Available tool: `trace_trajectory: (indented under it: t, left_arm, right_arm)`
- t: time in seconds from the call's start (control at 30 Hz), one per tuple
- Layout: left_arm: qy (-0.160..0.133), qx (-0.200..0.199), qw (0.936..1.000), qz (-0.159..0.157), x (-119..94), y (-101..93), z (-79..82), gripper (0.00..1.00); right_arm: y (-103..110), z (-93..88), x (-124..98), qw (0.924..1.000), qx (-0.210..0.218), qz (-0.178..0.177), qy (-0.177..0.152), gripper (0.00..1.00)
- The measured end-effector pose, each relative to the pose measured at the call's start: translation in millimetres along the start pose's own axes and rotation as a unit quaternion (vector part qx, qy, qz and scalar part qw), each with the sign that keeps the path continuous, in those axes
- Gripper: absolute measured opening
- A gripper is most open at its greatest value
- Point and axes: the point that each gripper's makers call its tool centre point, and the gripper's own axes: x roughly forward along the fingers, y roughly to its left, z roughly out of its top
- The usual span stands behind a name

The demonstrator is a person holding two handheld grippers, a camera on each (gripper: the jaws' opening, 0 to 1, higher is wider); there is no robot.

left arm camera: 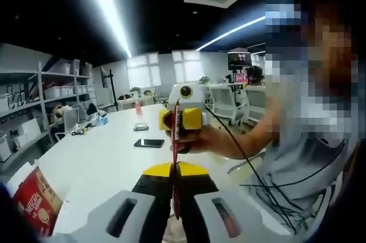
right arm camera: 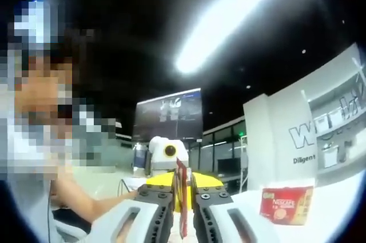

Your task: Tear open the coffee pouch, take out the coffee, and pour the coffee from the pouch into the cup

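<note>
Red coffee pouch (left arm camera: 176,157) between both hand-held grippers, phone (left arm camera: 149,143) behind

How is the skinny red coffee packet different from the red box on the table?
The coffee packet is a thin strip seen edge-on; the red box is wide and blocky. The packet is held in the air between the left tool and the right tool; the box rests on the white table, untouched. Both are red.

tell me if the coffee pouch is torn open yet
Cannot tell. The coffee pouch shows edge-on as a thin red strip, pinched between the left claw and right claw; no tear shows.
</note>
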Motion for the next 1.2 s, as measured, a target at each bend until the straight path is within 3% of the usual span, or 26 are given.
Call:
trace_trajectory:
  t: [0.23, 0.47, 0.67, 0.97, 1.07, 1.2]
  left_arm:
    - [-0.006, 0.003, 1.0, 0.0, -0.7, -0.9, 3.2, 0.05]
    - [-0.009, 0.002, 0.9999, -0.007, 0.8, -2.9, 2.4, 0.09]
    - [-0.003, 0.008, 0.9999, -0.007, 2.9, -2.2, -1.0, 0.09]
    - [0.003, 0.007, 0.9999, -0.009, -2.3, -2.9, -0.4, 0.06]
    - [0.002, 0.006, 0.9999, -0.009, -2.5, -2.8, -0.9, 0.06]
    - [0.01, 0.02, 0.9997, 0.002, -0.3, 1.3, -5.7, 0.07]
  right_arm:
    - [0.7, -7.6, 0.6, 1.0, 0.008, 0.001, 0.005, 0.12]
    - [4.4, -10.4, -0.2, 0.9998, 0.013, 0.007, 0.01, 0.05]
    - [-5.5, -4.2, -2.9, 0.9997, 0.02, -0.011, -0.005, 0.06]
    - [-5.0, -9.7, -3.5, 0.9994, 0.032, -0.011, -0.01, 0.12]
    - [-2.8, -18.8, -4.0, 0.9992, 0.04, -0.007, 0.003, 0.05]
    - [-9.0, -21.7, -6.0, 0.9982, 0.056, -0.023, -0.001, 0.03]
